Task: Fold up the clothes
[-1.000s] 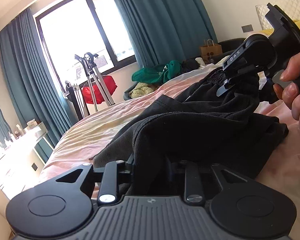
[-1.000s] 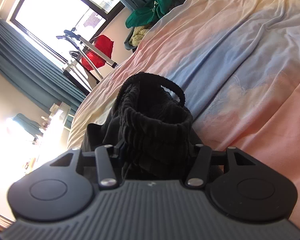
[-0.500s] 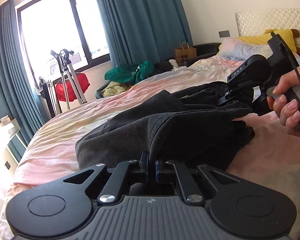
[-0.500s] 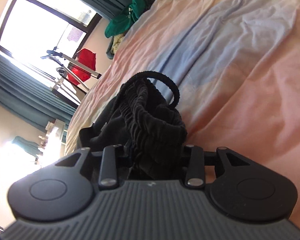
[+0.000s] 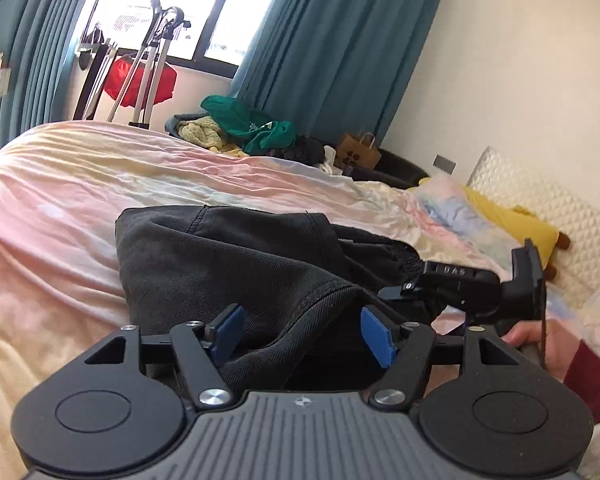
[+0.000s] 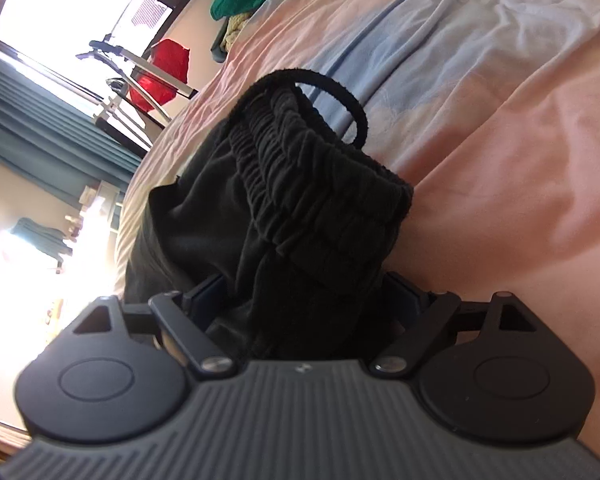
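Left gripper (image 5: pixel 302 334) jaws spread wide, blue pads (image 5: pixel 374 336) clear on both sides of the hem of the black pants (image 5: pixel 228 256), which lie bunched on the pastel bedsheet (image 5: pixel 60 184). Right gripper (image 6: pixel 300 300) also stands wide; the gathered elastic waistband (image 6: pixel 300 168) sits between its fingers, drawstring loop (image 6: pixel 340 100) sticking out, grip contact not visible. Further back: yellow pillow (image 5: pixel 508 220) by the headboard, green clothes pile (image 5: pixel 256 128), teal curtains (image 5: pixel 332 60).
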A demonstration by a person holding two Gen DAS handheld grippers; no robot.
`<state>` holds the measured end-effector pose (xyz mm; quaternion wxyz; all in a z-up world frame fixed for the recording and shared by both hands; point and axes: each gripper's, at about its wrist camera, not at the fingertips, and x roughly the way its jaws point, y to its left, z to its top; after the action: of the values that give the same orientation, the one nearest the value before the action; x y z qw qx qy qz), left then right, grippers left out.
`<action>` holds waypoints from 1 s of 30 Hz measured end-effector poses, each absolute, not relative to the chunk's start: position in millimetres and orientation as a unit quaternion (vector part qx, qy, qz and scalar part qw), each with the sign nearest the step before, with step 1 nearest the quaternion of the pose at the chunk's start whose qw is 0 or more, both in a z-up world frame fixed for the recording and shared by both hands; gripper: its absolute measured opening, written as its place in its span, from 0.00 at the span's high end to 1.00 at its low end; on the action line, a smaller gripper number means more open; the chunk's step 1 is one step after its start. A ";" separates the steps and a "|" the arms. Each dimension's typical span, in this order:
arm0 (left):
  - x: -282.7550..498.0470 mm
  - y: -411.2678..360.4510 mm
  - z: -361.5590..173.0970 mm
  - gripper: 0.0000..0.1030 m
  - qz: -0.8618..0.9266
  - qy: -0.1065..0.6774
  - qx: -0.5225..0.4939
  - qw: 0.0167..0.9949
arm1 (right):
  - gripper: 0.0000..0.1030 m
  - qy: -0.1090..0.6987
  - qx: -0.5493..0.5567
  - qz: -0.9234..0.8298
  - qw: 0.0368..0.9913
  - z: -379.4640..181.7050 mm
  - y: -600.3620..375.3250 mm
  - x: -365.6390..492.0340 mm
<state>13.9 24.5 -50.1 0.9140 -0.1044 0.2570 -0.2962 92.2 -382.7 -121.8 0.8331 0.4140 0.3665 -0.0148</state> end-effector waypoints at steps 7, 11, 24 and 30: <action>60.5 76.2 -78.0 0.12 -0.216 0.312 -0.260 0.888 | 0.06 0.355 0.453 0.016 0.818 -139.4 -382.4 103.2; 89.4 104.4 -97.5 0.12 -0.159 0.344 -0.339 0.861 | 0.04 0.317 0.494 0.081 0.805 -130.7 -379.8 102.1; 103.3 112.1 -127.3 0.12 -0.196 0.375 -0.395 0.815 | 0.04 0.346 0.460 0.074 0.814 -135.3 -362.7 117.0; 101.4 111.3 -130.3 0.19 -0.199 0.365 -0.384 0.824 | 0.33 0.333 0.453 0.048 0.826 -125.9 -363.2 110.6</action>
<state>101.4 111.3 -130.3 0.8243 -0.3843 0.3651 -0.1991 110.6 -363.2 -125.9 0.8256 0.4530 0.3331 0.0479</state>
